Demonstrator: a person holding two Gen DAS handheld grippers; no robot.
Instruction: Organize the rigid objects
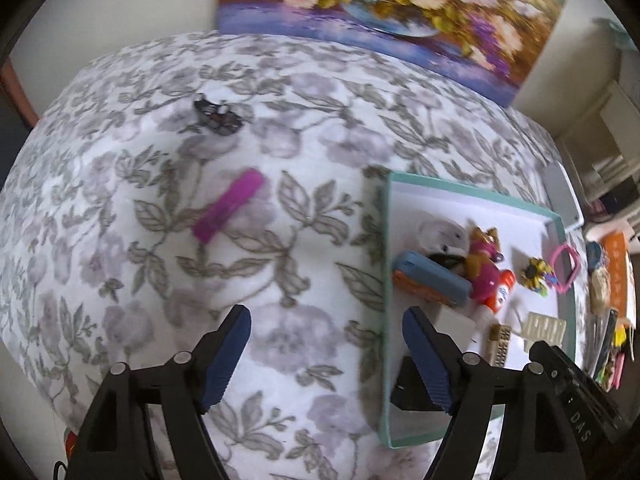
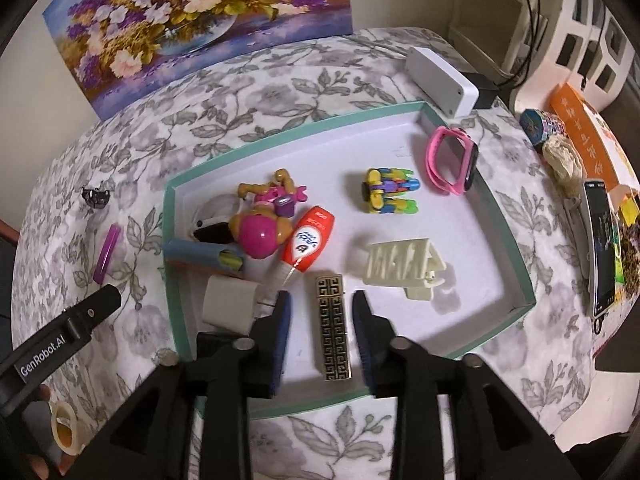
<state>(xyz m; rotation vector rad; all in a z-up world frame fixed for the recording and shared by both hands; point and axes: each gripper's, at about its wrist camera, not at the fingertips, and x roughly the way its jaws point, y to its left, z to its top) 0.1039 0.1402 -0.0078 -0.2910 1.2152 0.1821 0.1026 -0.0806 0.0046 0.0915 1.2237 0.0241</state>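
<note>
A white tray with a teal rim (image 2: 176, 280) holds a pink toy figure (image 2: 260, 232), a red glue tube (image 2: 308, 240), a colourful toy robot (image 2: 390, 192), a pink watch (image 2: 452, 160), a cream plastic piece (image 2: 404, 268) and a bronze patterned bar (image 2: 334, 328). My right gripper (image 2: 324, 332) is open low over the tray, one finger on each side of the bronze bar with a gap on both sides. My left gripper (image 1: 326, 360) is open above the cloth, left of the tray (image 1: 386, 280). A purple bar (image 1: 228, 206) and a small black object (image 1: 218, 114) lie on the cloth ahead of it.
A floral cloth (image 1: 300, 240) covers the table, with a flower painting (image 2: 200, 12) leaning at the back. A white box (image 2: 440, 80), a phone (image 2: 602, 240) and an orange box (image 2: 588, 136) sit right of the tray. A tape roll (image 2: 66, 428) lies at the near left.
</note>
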